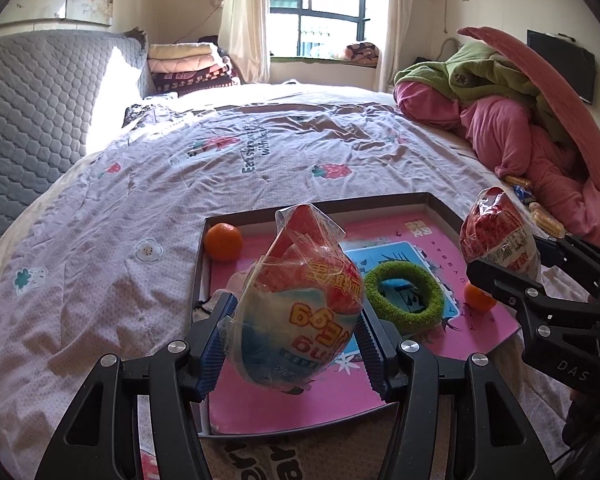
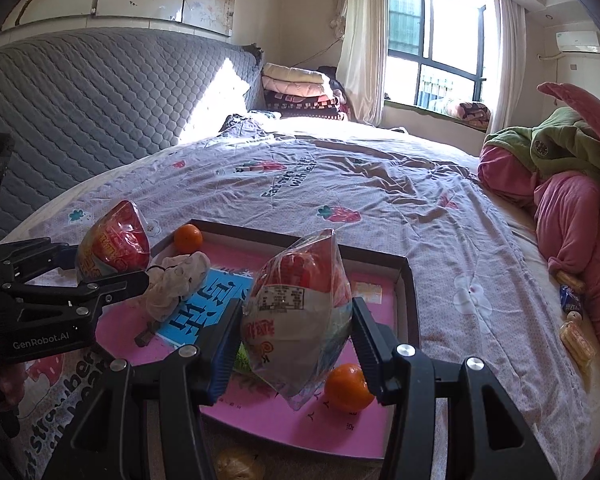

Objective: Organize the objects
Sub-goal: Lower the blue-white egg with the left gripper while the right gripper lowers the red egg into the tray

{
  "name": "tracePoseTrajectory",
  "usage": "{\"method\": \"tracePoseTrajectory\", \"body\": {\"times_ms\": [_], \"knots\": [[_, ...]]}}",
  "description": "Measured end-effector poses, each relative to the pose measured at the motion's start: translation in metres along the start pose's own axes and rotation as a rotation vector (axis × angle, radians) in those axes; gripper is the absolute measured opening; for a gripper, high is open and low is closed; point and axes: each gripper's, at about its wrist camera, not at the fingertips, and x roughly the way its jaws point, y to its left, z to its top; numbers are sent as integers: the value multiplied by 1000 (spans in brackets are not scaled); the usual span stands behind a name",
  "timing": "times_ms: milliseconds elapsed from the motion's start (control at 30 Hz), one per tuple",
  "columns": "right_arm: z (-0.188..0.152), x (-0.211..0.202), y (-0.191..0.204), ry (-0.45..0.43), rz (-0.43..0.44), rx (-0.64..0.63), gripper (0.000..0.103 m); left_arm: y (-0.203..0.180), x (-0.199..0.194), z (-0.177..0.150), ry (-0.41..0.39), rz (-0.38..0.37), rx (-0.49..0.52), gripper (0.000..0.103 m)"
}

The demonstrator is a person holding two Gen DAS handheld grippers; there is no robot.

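Left gripper [image 1: 296, 344] clamped on a plastic-wrapped snack packet [image 1: 300, 304], held up over a shallow box [image 1: 436, 204] with pink lining on the bed [image 1: 100, 280]. In the box: an orange [image 1: 223, 241] at far left corner, green fuzzy ring [image 1: 404, 294], second orange [image 1: 478, 298] at right. Right gripper [image 1: 512, 268] grips another wrapped packet [image 1: 496, 236] at right edge.
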Motion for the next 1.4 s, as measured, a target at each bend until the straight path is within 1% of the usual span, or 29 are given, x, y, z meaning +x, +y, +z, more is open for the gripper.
{"method": "tracePoseTrajectory", "body": {"times_ms": [233,667,1400], "knots": [[-6,5,2,31,2,-6,53,-6,8,-6,27,-20,5,60],[-15,12,6,78,13,-10,53,-13,18,-13,58,-29,15,60],[-26,26,2,147,-1,-6,53,-18,34,-22,123,-52,23,60]]}}
